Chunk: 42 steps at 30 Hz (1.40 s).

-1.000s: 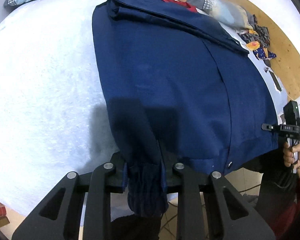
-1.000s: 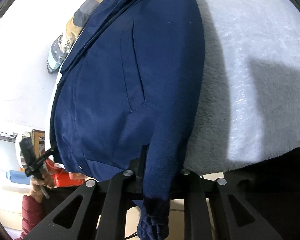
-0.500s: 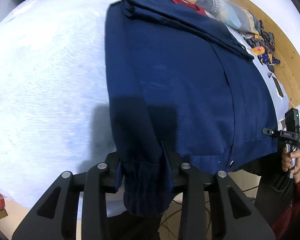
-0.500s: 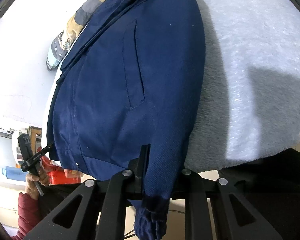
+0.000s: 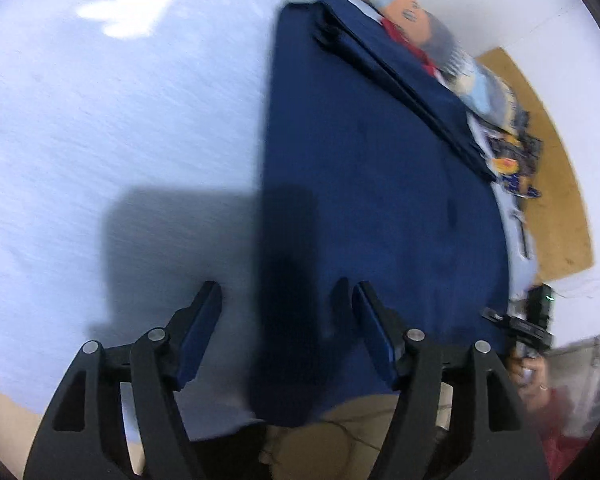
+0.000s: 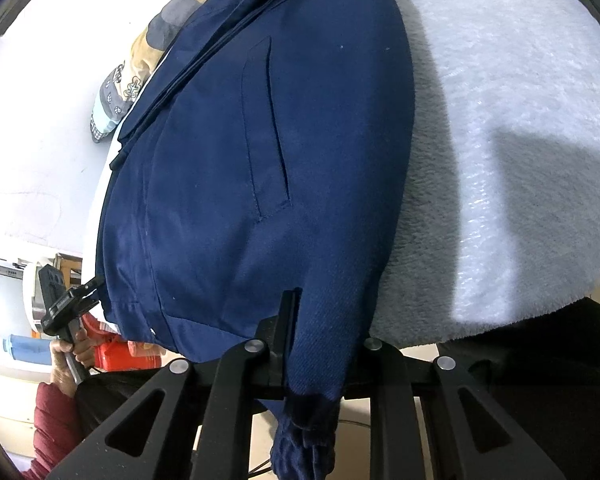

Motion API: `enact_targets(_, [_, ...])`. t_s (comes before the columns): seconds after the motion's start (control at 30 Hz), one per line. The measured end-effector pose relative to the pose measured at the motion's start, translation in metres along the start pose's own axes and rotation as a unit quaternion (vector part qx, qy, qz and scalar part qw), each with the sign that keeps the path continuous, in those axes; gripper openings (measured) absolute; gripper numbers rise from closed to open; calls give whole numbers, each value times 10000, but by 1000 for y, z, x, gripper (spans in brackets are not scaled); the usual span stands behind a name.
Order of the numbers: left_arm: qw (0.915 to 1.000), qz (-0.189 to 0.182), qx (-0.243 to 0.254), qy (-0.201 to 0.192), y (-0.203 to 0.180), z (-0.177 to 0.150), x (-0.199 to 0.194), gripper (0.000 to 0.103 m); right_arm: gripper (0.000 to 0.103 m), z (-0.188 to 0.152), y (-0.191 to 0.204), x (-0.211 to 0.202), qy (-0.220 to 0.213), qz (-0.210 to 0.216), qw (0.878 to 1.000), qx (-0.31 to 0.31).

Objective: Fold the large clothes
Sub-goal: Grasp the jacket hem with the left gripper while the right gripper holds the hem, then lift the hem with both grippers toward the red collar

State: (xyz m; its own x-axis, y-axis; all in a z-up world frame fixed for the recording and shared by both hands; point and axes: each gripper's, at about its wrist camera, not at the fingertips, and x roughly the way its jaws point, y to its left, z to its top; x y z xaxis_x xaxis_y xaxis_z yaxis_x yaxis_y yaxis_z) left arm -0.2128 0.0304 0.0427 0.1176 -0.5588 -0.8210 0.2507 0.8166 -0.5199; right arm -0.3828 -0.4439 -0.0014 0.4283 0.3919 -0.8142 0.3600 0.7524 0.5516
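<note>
Lying between left tongs just opened wide, navy jacket sleeve untouched, right tongs clamping other sleeve.

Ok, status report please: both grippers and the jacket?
Left gripper just opened, sleeve loose between its fingers. Right gripper shut on other sleeve. Jacket flat on blanket. Nothing in way.

Surface: pale fleecy blanket covers the work surface, bright patches at its far end.
Shadows: hard dark shapes fall across the blanket.
Wall: plain white wall behind.
Board: brown wooden board leans at the wall.
Floor: beige floor under the near edge.
Clutter: red box, white bins on the left.
</note>
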Motion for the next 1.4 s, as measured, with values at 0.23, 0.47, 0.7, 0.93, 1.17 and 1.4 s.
enact_targets(0.23, [9924, -782, 470, 828, -28, -9, 30, 39, 19, 1, 0, 1, -1, 12, 10000, 14])
enact_targets(0.47, [9963, -186, 519, 657, -30, -11, 28, 24, 19, 1, -1, 1, 8, 63, 10000, 52])
enact_targets(0.7, [9981, 76, 605, 97, -44, -18, 19, 20, 8, 1, 1, -6, -78, 138, 9999, -14])
enact_targets(0.93, [9954, -344, 605, -665, -47, -14, -9, 20, 7, -1, 8, -34, -554, 1076, 9926, -39])
enact_targets(1.17, [9865, -335, 942, -1301, -60, -14, -19, 20, 7, 2, 14, -46, -886, 1905, 9777, -56])
enact_targets(1.4, [9721, -686, 806, -2091, -62, -6, -45, 20, 7, 7, 17, -66, -1265, 2306, 9648, -78])
